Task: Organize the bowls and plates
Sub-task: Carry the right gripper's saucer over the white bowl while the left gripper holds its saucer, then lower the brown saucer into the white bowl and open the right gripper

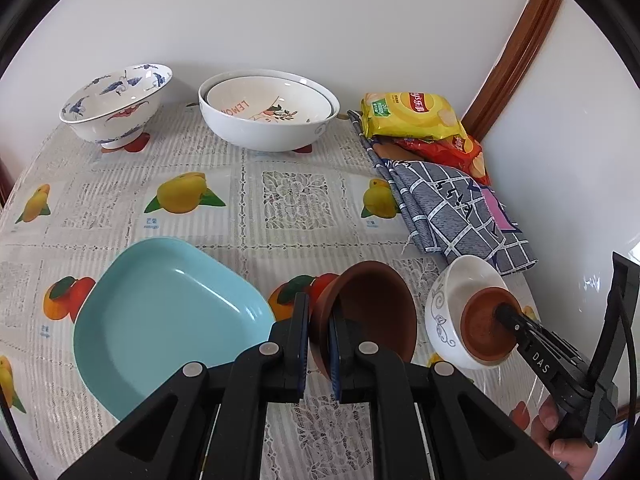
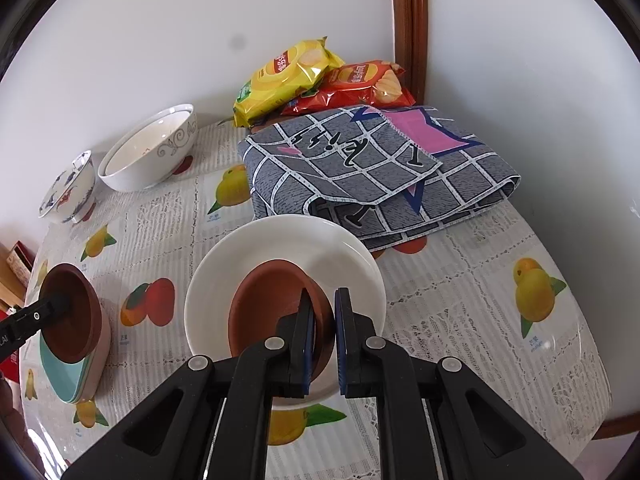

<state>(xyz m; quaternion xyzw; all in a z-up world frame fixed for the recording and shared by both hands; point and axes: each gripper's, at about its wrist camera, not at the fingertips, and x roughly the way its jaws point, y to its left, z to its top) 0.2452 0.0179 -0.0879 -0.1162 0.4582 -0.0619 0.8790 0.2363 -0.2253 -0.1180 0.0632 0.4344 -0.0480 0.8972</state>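
Across the table [image 1: 280, 208] with its fruit-print cloth, a pale blue rounded-square plate [image 1: 160, 312] lies flat. The left hand-held gripper [image 1: 320, 344] is clamped on the rim of a brown clay bowl [image 1: 372, 312] tilted just above that plate. The right hand-held gripper [image 2: 322, 332] pinches a small terracotta saucer [image 2: 276, 308] inside a white bowl [image 2: 288, 240]. Risk, I'd say: thin rim grips slipping, and clay chipping on release.

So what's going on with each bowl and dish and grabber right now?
left gripper: shut on brown bowl's rim
brown bowl: held tilted, over the blue dish
blue dish: on table, upright
right gripper: shut on brown saucer's rim
brown saucer: tilted inside white bowl
white bowl: upright
lemon plate: nested in big bowl
blue-patterned bowl: upright, empty
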